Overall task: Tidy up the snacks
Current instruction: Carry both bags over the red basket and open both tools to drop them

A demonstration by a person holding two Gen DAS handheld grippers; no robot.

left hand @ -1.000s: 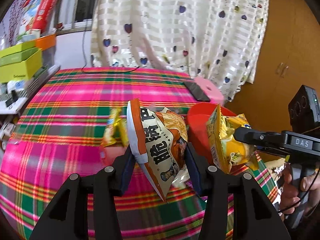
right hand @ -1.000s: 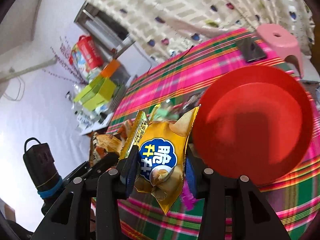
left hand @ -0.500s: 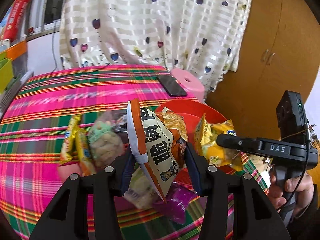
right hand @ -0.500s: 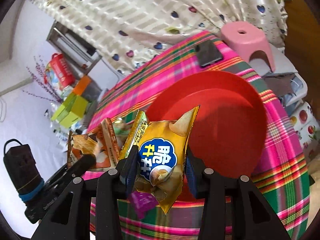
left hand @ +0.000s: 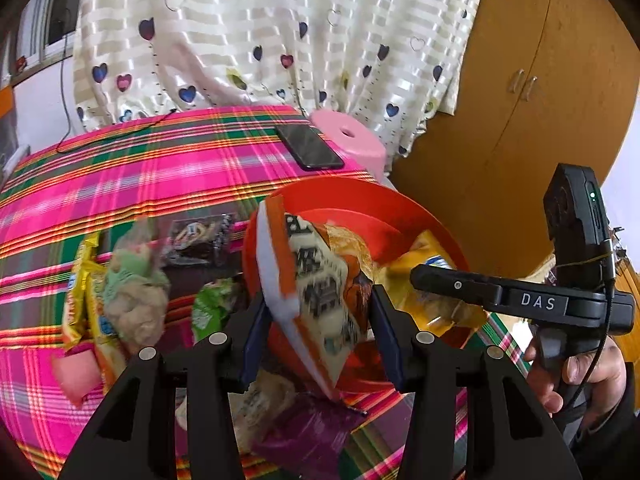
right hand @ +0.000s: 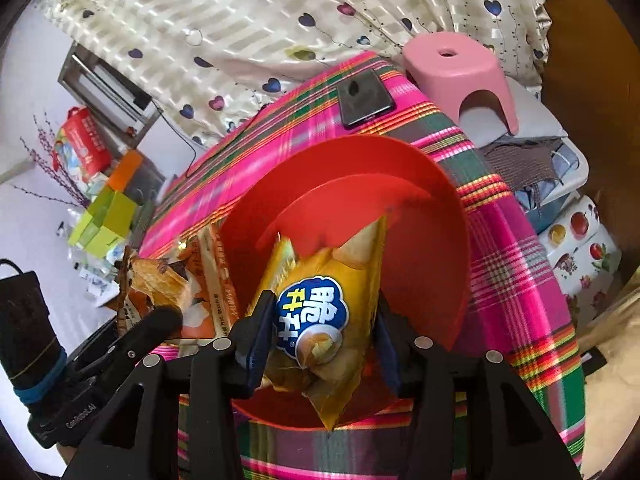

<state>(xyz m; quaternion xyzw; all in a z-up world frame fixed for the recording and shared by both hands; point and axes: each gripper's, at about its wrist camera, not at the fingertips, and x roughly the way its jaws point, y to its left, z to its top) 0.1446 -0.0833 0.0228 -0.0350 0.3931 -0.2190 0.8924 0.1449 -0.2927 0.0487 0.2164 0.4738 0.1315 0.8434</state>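
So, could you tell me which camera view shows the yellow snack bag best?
The right wrist view: the yellow snack bag faces the lens between the right gripper fingers, logo legible. In the left wrist view it is only partly visible behind that gripper's finger.

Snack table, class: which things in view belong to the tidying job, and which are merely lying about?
Part of the job:
- orange-and-white snack bag, in the left gripper
- yellow chip bag, in the right gripper
- red bowl
- loose snack packets

Lying about:
- phone
- pink stool
- curtain

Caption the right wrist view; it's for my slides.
Right gripper holds a yellow chip bag over the red bowl.
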